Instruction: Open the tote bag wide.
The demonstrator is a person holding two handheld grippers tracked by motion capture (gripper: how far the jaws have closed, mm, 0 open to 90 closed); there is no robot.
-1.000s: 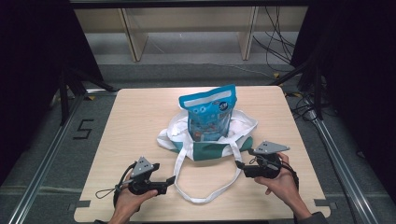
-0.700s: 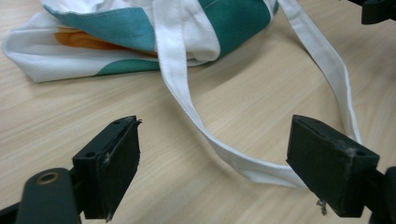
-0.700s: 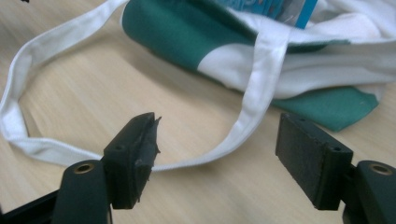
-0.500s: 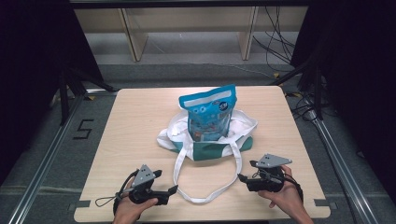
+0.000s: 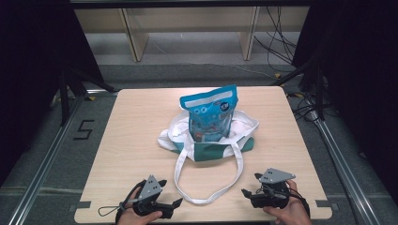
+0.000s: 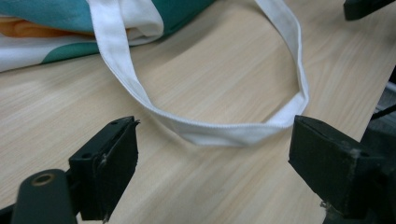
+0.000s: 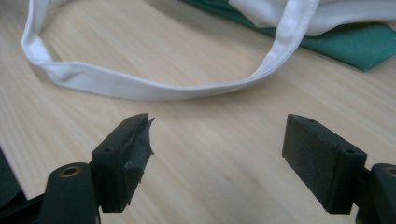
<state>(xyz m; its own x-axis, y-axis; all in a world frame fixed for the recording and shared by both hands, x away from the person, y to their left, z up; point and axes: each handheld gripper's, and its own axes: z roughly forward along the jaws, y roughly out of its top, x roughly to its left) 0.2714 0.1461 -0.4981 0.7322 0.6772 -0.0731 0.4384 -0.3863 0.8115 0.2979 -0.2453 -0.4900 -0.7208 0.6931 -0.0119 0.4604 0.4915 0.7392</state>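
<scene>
From the high view, both hands have drawn back toward the near edge of the table (image 5: 117, 140) since a second ago: the left gripper (image 5: 177, 203) now sits at about 7 o'clock from the tote bag (image 5: 209, 149), the right gripper (image 5: 244, 192) at about 5 o'clock, each clear of the white handle loop (image 5: 206, 200). The right jaws have just been opening, with nothing between them. I judge the loading is done and the hands are retreating. The blue snack pouch (image 5: 209, 112) stands upright inside the bag's mouth at table centre, glossy and crinkled, against the slumped white-and-teal cloth.

In the left gripper view, the left gripper (image 6: 212, 158) is spread wide and empty. The handle loop (image 6: 219, 133) lies flat at 12 o'clock just beyond them, a woven white strap with a stitched edge, on pale wood-grain laminate. Teal bag fabric (image 6: 51, 11) bunches at 11 o'clock.

In the right gripper view, the right gripper (image 7: 217, 140) is likewise released, its rubber pads (image 7: 140, 140) worn and ragged. The strap (image 7: 140, 88) curves across at 12 o'clock, apart from the pads; a teal panel (image 7: 364, 46) lies at 2 o'clock.
</scene>
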